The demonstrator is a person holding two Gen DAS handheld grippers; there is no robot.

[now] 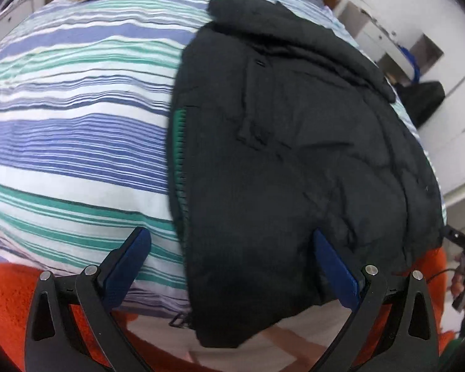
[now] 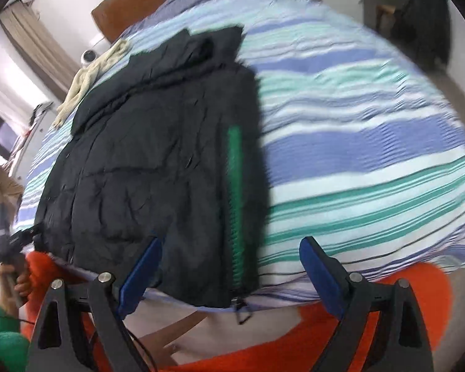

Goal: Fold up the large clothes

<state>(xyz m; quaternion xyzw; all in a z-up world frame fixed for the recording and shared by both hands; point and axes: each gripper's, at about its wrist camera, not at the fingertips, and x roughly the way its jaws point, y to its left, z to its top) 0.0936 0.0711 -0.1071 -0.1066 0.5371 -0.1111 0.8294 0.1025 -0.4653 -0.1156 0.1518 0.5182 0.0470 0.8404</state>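
Just beyond both spread, empty grippers, left (image 1: 229,249) and right (image 2: 229,255), black jacket (image 1: 294,155) lay lengthwise away, hem nearest, neither hand clearly closer.

The jacket (image 1: 294,155) is a matt black cloth, padded and a little creased, and its zip (image 2: 235,198) has a ribbed green band that looks like plastic. The bed cover (image 1: 77,124) is a thin striped cloth with fine wrinkles, and the blanket (image 1: 6,297) at its edge is orange with a rough, fluffy surface. The headboard (image 2: 124,15) looks like smooth brown wood, and each finger (image 2: 139,276) carries a matt blue pad on black plastic with shiny metal pins.
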